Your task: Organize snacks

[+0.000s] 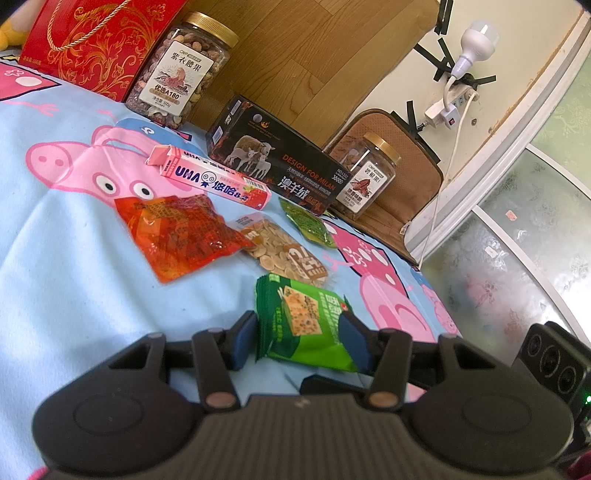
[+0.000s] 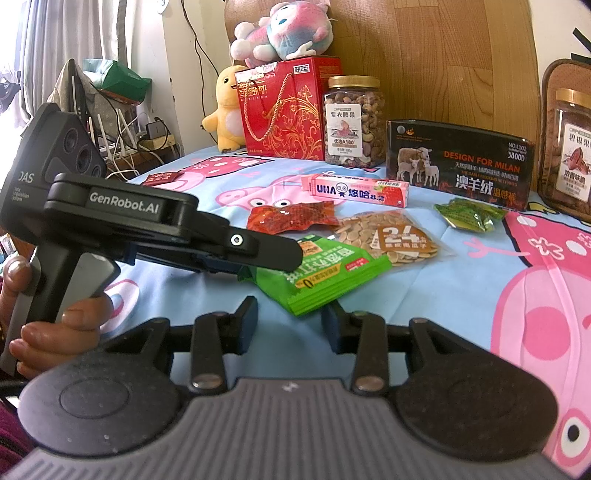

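— Both tongs first: the left gripper [image 1: 301, 341] has its blue pads on either side of the green cracker packet [image 1: 308, 326], pinching its near end; from the right wrist camera it [image 2: 255, 254] reaches in side-on, marked "GenRobot.AI", jaws clamped on that packet [image 2: 325, 273]. The right gripper [image 2: 291, 319] stands part open, holding nothing, just short of the packet's corner.

— And the snacks, left to right?

— On the Peppa Pig sheet [image 1: 66, 266]: a red gift box [image 2: 286, 107] with gold scrolls, then a gold-lidded nut jar [image 2: 352, 120] labelled "A180". In front, a pink "UHA 8.2" candy box [image 2: 356, 190], a crinkled red sachet [image 2: 291, 218], a clear bag of melon seeds [image 2: 388, 232] marked "24", and a small green sachet [image 2: 467, 214]. Behind them, a black box [image 2: 460, 164] reading "DESIGN FOR MILAN", "3800D", with sheep.

— Anything only one view shows?

— The right view has a yellow plush [image 2: 227, 110] and a pink-blue plush [image 2: 284, 31] on the gift box. The left view alone shows a bulb [image 1: 478, 38] plugged into a power strip [image 1: 452, 105].

— Hidden bits?

— The second jar [image 2: 570, 151] is cut off at the right view's edge; its small print is unreadable.
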